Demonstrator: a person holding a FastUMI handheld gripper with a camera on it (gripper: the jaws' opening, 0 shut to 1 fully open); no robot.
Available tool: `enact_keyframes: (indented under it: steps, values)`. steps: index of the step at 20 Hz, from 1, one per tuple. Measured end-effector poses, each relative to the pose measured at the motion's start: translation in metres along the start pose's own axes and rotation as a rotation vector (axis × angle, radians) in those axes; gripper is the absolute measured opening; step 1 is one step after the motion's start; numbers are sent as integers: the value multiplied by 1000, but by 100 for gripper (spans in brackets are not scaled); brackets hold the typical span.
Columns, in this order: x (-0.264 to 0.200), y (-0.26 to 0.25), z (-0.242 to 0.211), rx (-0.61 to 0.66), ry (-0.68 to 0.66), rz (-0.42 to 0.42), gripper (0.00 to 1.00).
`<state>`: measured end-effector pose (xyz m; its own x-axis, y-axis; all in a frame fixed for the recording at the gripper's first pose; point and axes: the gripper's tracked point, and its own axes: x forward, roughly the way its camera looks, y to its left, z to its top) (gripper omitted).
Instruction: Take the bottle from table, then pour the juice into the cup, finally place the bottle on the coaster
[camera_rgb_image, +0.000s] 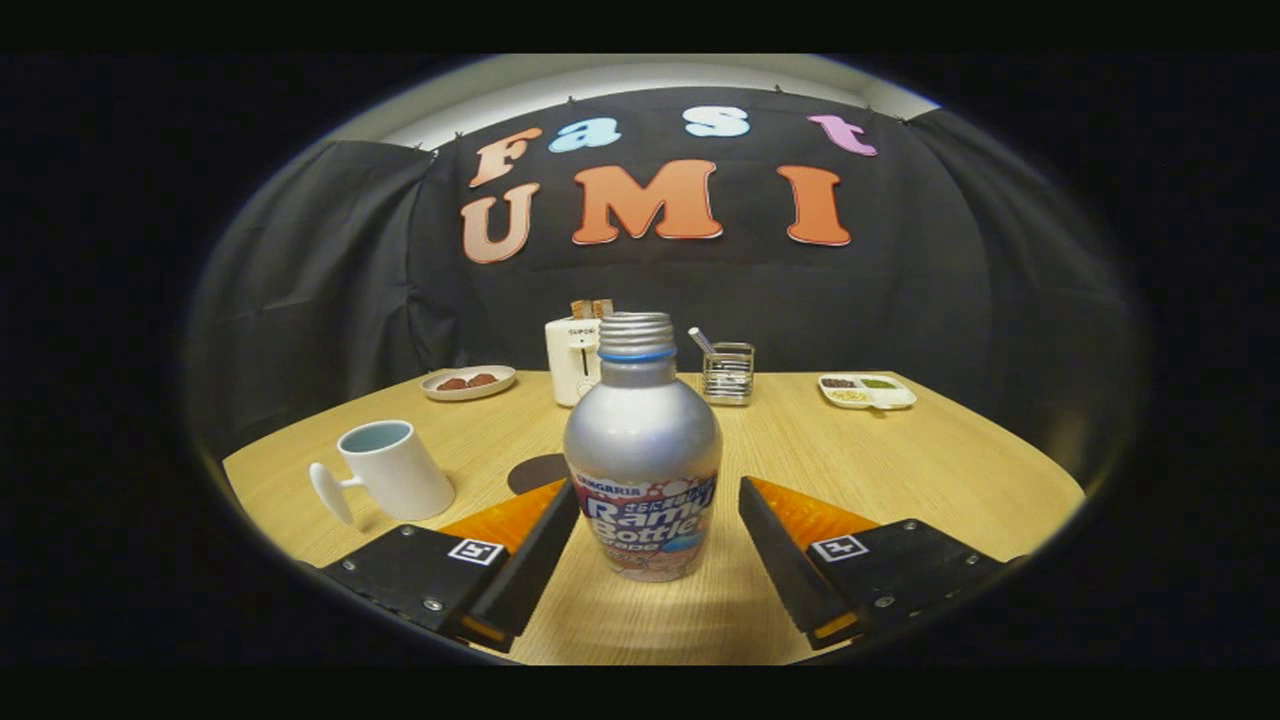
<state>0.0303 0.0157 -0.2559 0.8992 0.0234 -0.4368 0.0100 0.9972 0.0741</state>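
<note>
Silver bottle (642, 450) stands upright on the table (900, 470), cap off, between the tongs (658, 500), whose two fingers flank its lower body. Step in hand: the take, first of three. Tongs spread wide; left finger looks at or just beside the label, right finger clearly apart from it, so no grip yet. Next move, by my reading: close both fingers squarely on the body and lift without tipping (open neck, juice presumably inside). Cup (392, 468) sits left of the bottle, handle toward the near side; dark coaster (536, 472) lies between cup and bottle, partly behind the left finger.
</note>
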Motion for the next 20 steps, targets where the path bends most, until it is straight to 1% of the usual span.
enact_keyframes:
  steps: [4,5,6,7,8,13,20]
  values:
    - [3,2,-5,20,12,9,91]
    - [3,2,-7,23,15,11,88]
    - [4,3,-6,22,14,9,87]
    - [3,3,-6,16,13,3,82]
    - [2,4,-6,10,15,2,80]
    - [1,11,-1,-25,22,6,79]
    - [-1,18,23,-181,-9,-32,79]
